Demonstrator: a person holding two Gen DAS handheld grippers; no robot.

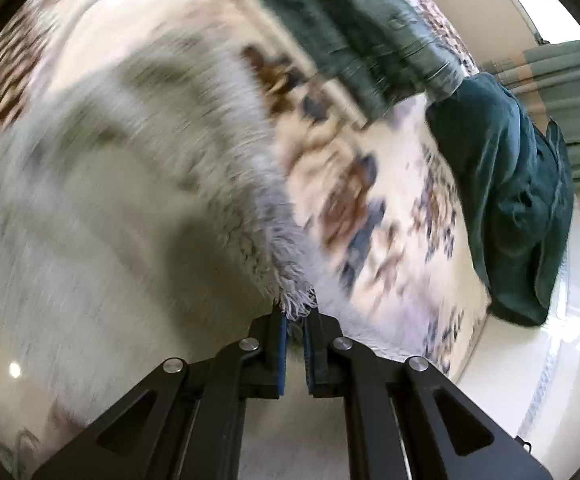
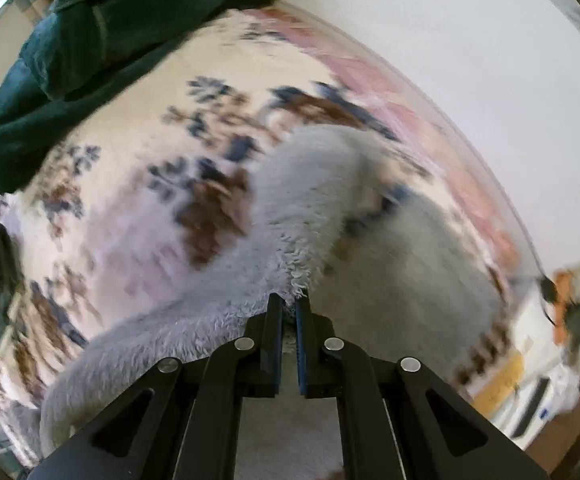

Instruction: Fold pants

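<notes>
Left wrist view looks steeply down past the left hand-held gripper (image 1: 295, 312), whose two black fingers with blue pads stand almost together, pinching a tuft of the pants (image 1: 130, 184), a pale grey fleecy garment. From the pinched edge the fluffy cloth spreads away to the left and upward across most of the picture, heavily blurred. Beneath and to the right of it lies a bed cover (image 1: 390, 208) of cream ground with brown and dark blue floral print. A dark green blanket (image 1: 510, 184) is heaped at the right edge of the bed, and another dark green stretch (image 1: 350, 20) runs across the top. Pale floor (image 1: 530, 380) shows at lower right.

Right wrist view shows the right hand-held gripper (image 2: 289, 302) likewise nearly closed, its blue pads clamped on a shaggy edge of the same grey pants (image 2: 310, 200). Here the fabric runs up and away from the fingertips as a long hump, and also falls down to the lower left, so part of it hangs off the bed cover (image 2: 130, 160). The dark green blanket (image 2: 90, 60) sits at the upper left, well apart from the pants. A plain white wall (image 2: 470, 60) fills the upper right, and blurred clutter is at the far right edge, too smeared to identify.
</notes>
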